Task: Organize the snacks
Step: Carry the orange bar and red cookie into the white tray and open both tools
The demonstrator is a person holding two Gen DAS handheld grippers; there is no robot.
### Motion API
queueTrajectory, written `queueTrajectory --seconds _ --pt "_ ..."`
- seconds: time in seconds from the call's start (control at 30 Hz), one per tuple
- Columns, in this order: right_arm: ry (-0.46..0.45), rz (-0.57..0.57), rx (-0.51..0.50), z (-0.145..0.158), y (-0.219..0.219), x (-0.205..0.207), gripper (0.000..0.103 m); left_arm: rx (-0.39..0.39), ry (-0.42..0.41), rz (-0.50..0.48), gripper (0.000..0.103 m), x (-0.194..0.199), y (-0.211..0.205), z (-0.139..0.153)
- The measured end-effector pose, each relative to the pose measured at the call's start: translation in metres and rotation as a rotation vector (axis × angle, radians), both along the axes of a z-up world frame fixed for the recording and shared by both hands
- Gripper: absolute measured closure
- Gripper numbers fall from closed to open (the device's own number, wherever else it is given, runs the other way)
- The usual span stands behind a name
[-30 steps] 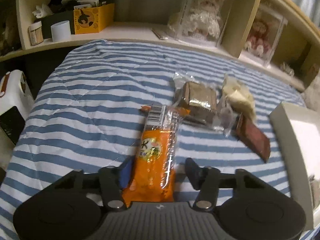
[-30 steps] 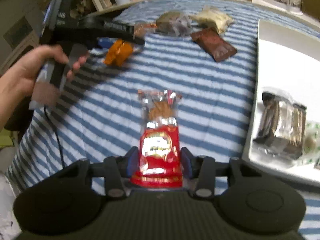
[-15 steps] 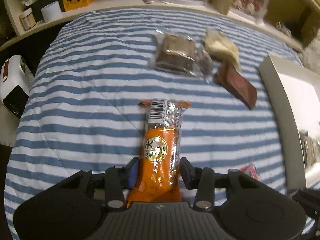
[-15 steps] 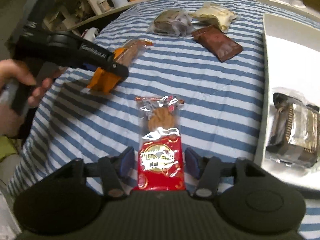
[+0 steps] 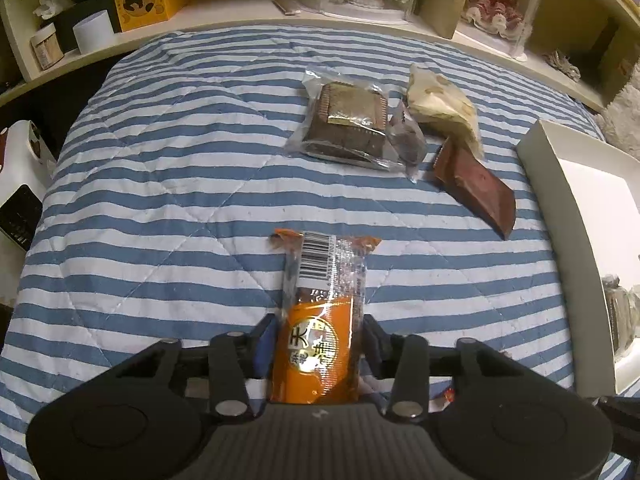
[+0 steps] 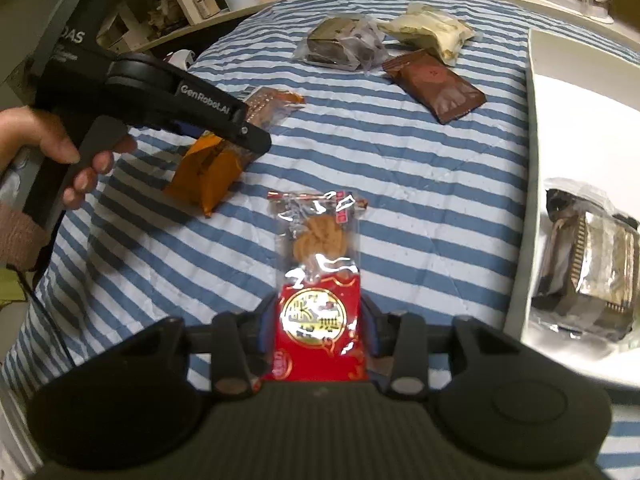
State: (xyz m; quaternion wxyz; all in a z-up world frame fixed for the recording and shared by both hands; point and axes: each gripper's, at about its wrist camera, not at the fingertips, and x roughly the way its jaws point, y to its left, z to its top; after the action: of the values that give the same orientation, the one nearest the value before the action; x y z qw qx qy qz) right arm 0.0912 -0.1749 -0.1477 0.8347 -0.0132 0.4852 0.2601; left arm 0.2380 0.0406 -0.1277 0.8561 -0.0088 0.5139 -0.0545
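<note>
1. The snacks are spread over a striped bed quilt (image 5: pixel 160 184), with a white box (image 5: pixel 560 184) at its right edge that already holds one foil-wrapped packet (image 6: pixel 588 264).
2. The orange snack bar (image 5: pixel 320 320) is pinched at its lower end by the left gripper (image 5: pixel 318 340); the jaws have just been closing, and the pads are seen pressed against both long sides of the wrapper.
3. The red cookie packet (image 6: pixel 320 292) is gripped in the same way by the right gripper (image 6: pixel 320 328), whose jaws have likewise just been closing onto the printed lower half; the cookie sits in the clear upper half, beyond the pads.
4. Both packets are judged light, with thin, glossy film that may slip or crumple under pressure. A hold across the narrow width, on the wrapper beside the contents, is judged safest.
5. The cookie is probably brittle, so squeezing over the biscuit itself is best avoided. The bar looks firmer and should tolerate a tighter grip.
6. Toward the far edge of the bed, a brown biscuit pack (image 5: pixel 348 120), a pale crumpled packet (image 5: pixel 440 100) and a dark red sachet (image 5: pixel 476 184) lie close together, partly touching. The flat sachet is judged hardest to lift off the soft quilt; an edge pick would be needed.
</note>
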Motion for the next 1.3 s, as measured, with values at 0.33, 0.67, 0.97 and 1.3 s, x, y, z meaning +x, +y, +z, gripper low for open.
queueTrajectory --seconds 0.33,0.67,0.97,1.3 --pt "-0.07 -0.012 0.003 0.017 -0.008 0.002 0.064 -0.065 -0.123 0.064 0.065 -0.022 0.005 0.041" --pt "-0.253 -0.109 0.062 0.079 -0.044 0.003 0.064 -0.173 -0.273 0.086 0.065 -0.05 -0.007 0.093" --pt "-0.36 -0.176 0.066 0.115 -0.081 0.007 0.064 -0.228 -0.361 0.062 0.065 -0.065 -0.033 0.119" --pt "-0.436 -0.319 0.039 0.135 -0.153 0.004 0.064 -0.267 -0.368 -0.008 0.065 -0.057 -0.089 0.13"
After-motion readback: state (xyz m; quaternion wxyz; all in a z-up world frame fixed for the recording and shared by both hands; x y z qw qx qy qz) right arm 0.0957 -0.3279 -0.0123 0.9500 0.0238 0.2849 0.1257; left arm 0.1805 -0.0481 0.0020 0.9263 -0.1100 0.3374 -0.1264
